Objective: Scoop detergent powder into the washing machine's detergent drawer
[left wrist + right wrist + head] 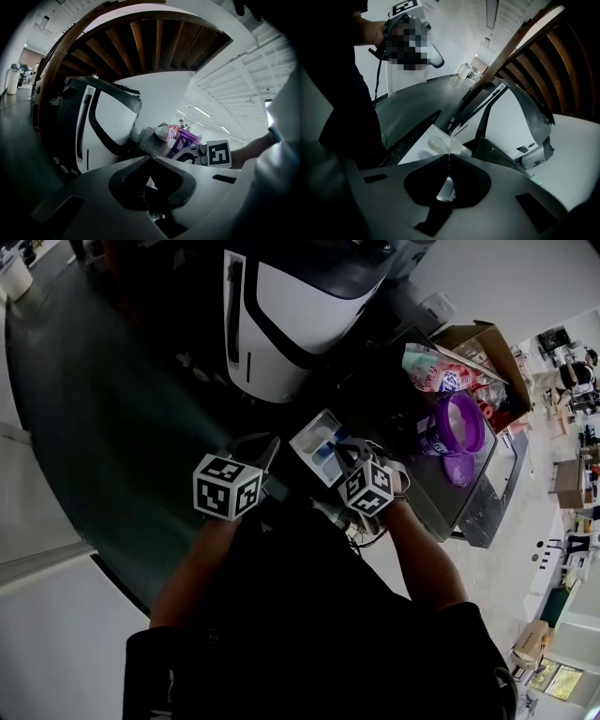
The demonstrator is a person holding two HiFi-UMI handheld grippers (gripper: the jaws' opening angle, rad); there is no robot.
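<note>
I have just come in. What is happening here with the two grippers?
A person works with a gripper in each hand. The right gripper is shut on the handle of a clear scoop, whose bowl hangs over the open detergent drawer. Whether there is powder in the scoop, I cannot tell. The left gripper is shut on nothing and sits to the left of the drawer. A purple tub stands further right.

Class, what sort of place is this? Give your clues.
Probably a large open hall or workshop, not a home laundry: a washing machine with its drawer out, desks beyond it, and long strip lights overhead.
</note>
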